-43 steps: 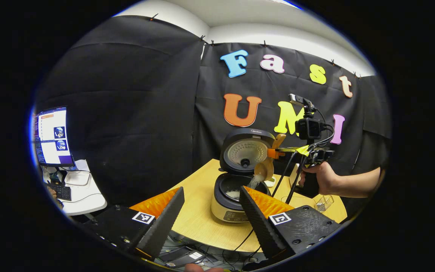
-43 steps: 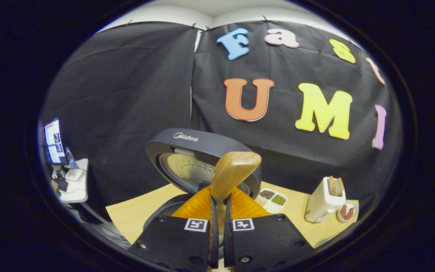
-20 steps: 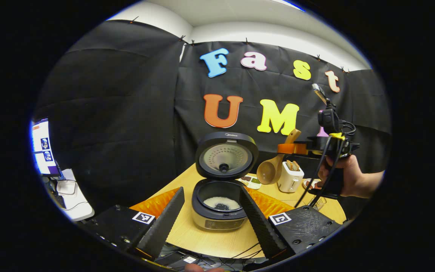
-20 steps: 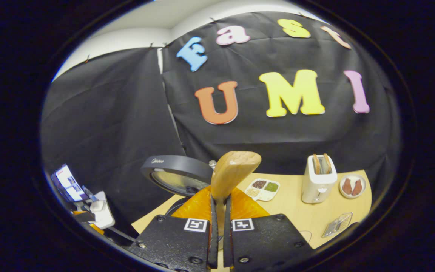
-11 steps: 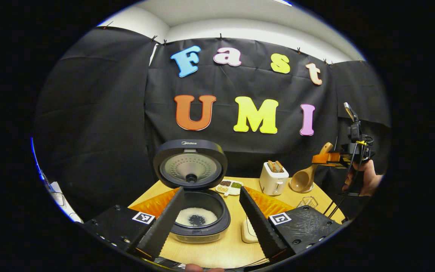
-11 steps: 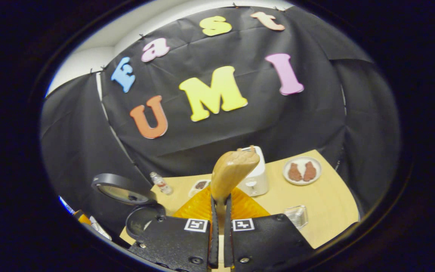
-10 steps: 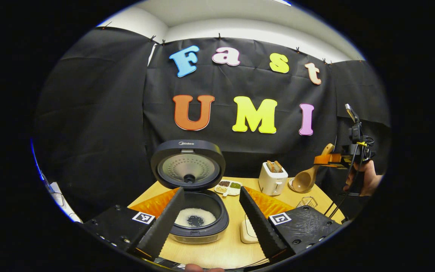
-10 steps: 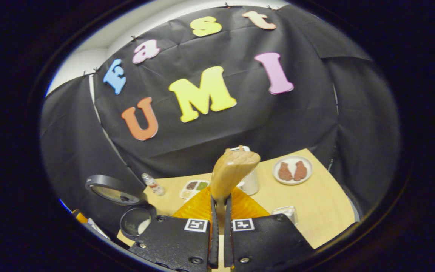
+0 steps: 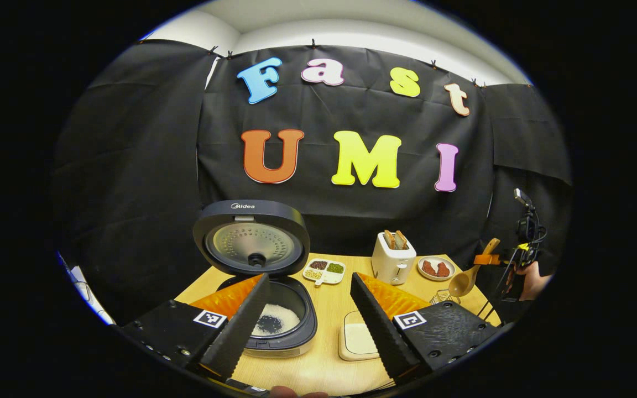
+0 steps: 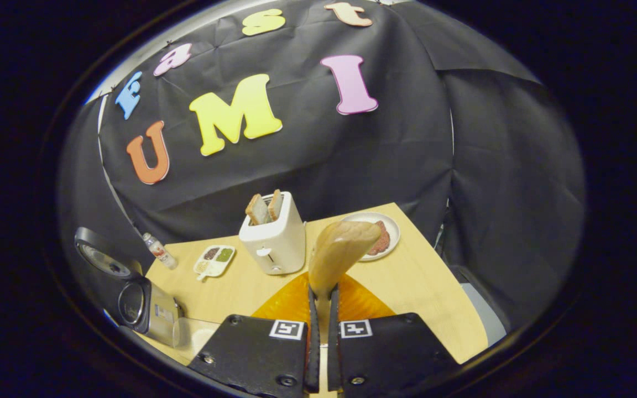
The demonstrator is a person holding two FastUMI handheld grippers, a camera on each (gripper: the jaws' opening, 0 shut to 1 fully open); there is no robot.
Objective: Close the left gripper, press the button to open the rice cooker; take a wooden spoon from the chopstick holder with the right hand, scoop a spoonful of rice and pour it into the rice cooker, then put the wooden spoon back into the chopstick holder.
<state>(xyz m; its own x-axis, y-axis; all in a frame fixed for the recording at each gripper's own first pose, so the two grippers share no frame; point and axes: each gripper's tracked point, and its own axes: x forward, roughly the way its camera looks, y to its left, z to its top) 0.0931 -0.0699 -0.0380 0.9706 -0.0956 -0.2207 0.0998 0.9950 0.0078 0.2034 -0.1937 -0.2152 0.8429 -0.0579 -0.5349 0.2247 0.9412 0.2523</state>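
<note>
Black cloth is hanging around the booth behind a light wooden table point(image 9: 327, 309), and we are looking across it in the left gripper view. On it the rice cooker point(image 9: 274, 323) is standing with its lid point(image 9: 252, 237) raised upright, and white rice with a dark patch is lying in its pot. Beside the cooker a shallow square container point(image 9: 358, 341) is sitting, holding something pale. Farther back, a divided dish of grains point(image 9: 324, 270), a white toaster point(image 9: 393, 264) holding two bread slices and a plate with brownish pieces point(image 9: 436, 268) are lining up. Our left gripper point(image 9: 310, 318) is hovering with its fingers spread wide. Our right gripper point(image 10: 318, 342) is clamping the wooden spoon point(image 10: 338, 255) by its handle; in the left gripper view the spoon's bowl is hanging just over a small wire basket point(image 9: 441, 298) near the table's right edge.
</note>
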